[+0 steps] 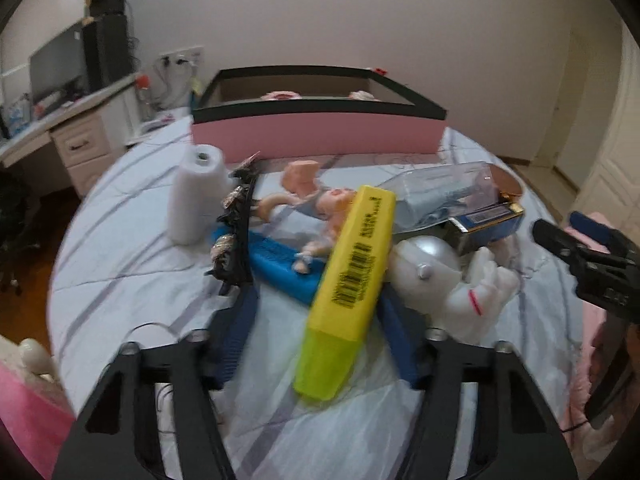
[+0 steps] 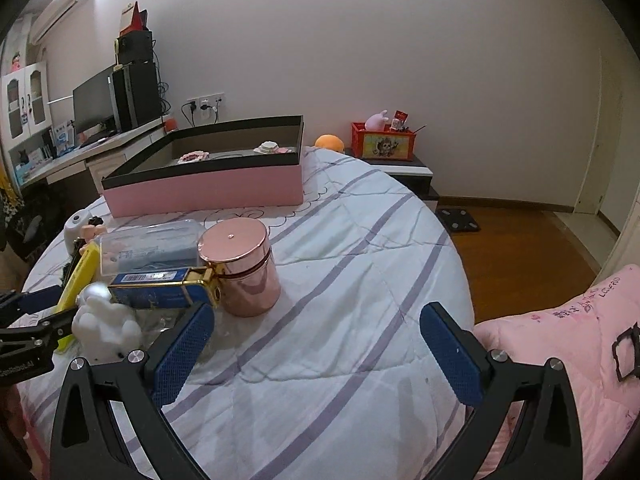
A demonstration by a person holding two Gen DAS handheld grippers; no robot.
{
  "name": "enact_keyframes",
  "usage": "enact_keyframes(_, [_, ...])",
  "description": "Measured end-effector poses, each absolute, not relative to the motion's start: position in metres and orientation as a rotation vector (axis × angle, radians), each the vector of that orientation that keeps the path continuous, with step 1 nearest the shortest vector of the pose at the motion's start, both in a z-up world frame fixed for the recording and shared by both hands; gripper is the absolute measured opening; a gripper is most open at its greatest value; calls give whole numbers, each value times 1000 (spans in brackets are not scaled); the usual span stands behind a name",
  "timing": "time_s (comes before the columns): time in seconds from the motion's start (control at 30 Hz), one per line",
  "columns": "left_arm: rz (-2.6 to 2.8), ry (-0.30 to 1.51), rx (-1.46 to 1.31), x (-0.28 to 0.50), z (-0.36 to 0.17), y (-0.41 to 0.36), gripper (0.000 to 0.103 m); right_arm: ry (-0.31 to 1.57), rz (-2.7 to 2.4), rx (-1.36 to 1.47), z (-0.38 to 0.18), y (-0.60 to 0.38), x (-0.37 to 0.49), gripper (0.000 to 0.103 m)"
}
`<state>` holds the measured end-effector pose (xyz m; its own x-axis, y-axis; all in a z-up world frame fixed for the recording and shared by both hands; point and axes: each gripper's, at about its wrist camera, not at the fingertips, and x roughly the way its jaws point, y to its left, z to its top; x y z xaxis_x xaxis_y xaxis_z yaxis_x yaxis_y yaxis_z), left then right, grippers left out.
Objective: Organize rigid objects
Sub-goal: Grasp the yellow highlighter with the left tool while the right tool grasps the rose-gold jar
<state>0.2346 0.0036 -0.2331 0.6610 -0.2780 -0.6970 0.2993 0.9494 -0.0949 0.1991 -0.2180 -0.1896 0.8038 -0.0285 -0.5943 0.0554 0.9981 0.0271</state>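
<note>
Clutter crowds the left of the bedspread (image 2: 340,264): the left gripper (image 1: 316,332) is spread around a yellow highlighter (image 1: 352,276), not visibly clamping it, beside a white figurine (image 2: 105,318). Right gripper (image 2: 316,356) hangs released near a rose-gold jar (image 2: 240,264). Far off sits the pink box (image 2: 208,184).

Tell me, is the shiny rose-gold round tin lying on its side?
No, the shiny rose-gold round tin stands upright on the striped quilt, lid on top.
</note>
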Motion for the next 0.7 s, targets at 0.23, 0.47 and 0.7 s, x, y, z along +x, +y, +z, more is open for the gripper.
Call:
enact_keyframes(0.23, [-356,760,58,227,-230,3,30,707,39,39,-199,-213,225,103])
enact_keyframes(0.47, [-341,754,49,220,-224,19,27,758,113,27,-199,-208,254,103])
enact_keyframes(0.7, [-315,743,17,224,-219,34,25,815,219,54,-207,-201,274,61])
